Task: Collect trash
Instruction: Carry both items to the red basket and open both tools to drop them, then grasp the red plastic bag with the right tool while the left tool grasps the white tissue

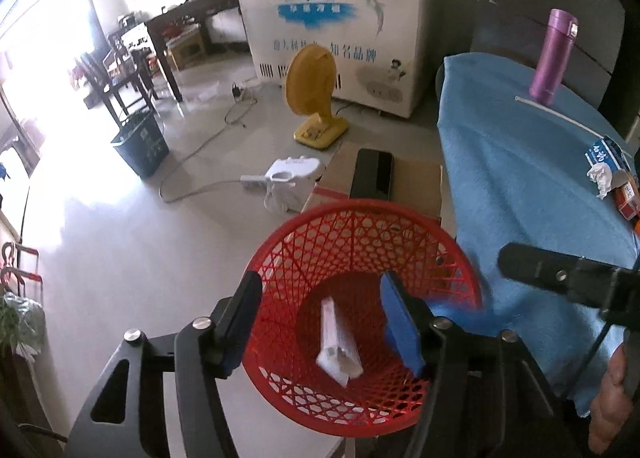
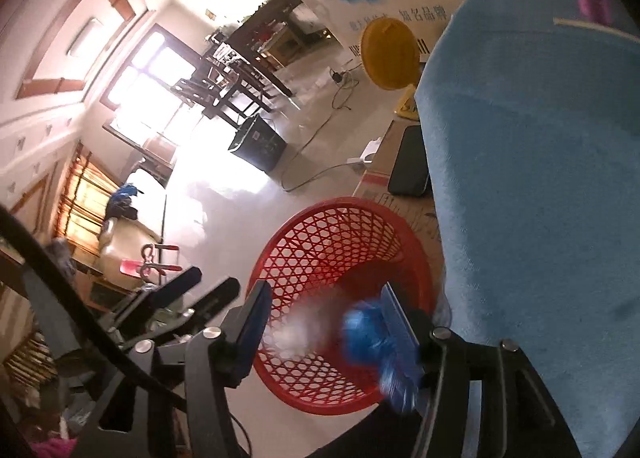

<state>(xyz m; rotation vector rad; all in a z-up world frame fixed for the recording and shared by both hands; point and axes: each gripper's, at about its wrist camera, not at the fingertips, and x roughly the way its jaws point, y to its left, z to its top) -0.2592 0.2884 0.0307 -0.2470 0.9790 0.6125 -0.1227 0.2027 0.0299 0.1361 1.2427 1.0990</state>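
Both grippers hang over the red basket (image 1: 360,242) on the floor beside the blue-clothed bench (image 1: 520,186). Left gripper (image 1: 320,318) jaws open, white wrapper (image 1: 338,346) in the basket. Right gripper (image 2: 324,322) jaws open; a blurred blue scrap (image 2: 372,338) lies against one pad.

1. One red basket (image 1: 360,242) on the floor, at the near edge of the blue-covered table (image 1: 520,178).
2. One white paper piece (image 1: 338,342) inside it, and one blurred blue scrap (image 2: 368,334) over its rim.
3. One purple flask (image 1: 554,58) at the table's far edge.
4. One white stick (image 1: 560,114) beside it.
5. One yellow fan (image 1: 310,82), one white freezer (image 1: 332,26), one dark bin (image 1: 140,142).
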